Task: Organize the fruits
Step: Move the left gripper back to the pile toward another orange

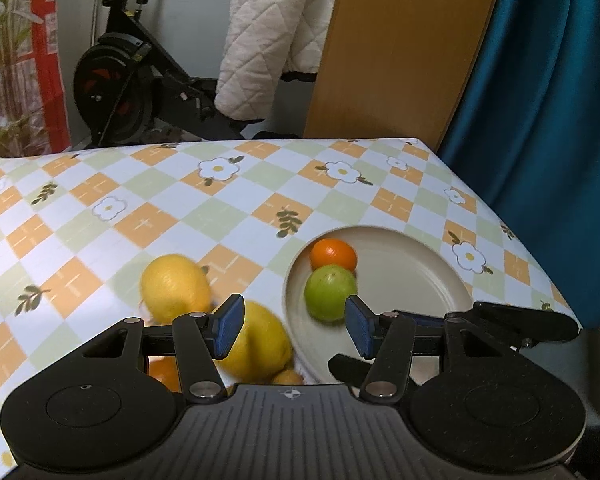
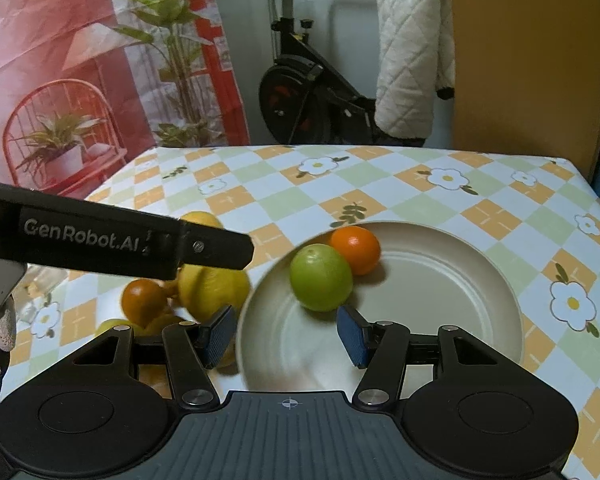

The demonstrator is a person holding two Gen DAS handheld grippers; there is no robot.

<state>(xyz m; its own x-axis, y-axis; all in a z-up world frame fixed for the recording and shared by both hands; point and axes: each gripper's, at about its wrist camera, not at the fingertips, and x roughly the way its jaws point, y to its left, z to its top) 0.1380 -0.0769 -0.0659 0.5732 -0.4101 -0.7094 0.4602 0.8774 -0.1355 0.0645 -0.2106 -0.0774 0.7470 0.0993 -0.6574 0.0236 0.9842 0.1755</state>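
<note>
Both the left gripper and right gripper are hanging empty, jaws parted, near the plate. On it, a green fruit is touching an orange, gathered there; yellow fruits are waiting beside it.

The left claw crosses in front of a lemon, hiding its top. Fruits beside the plate are motion-blurred and partly hidden behind claw fingers.

Each claw is black, with two blue ridged pads and shiny round silver screws. The right claw looks the same. White letters on the left claw's black side say "GenRobot.AI".
</note>
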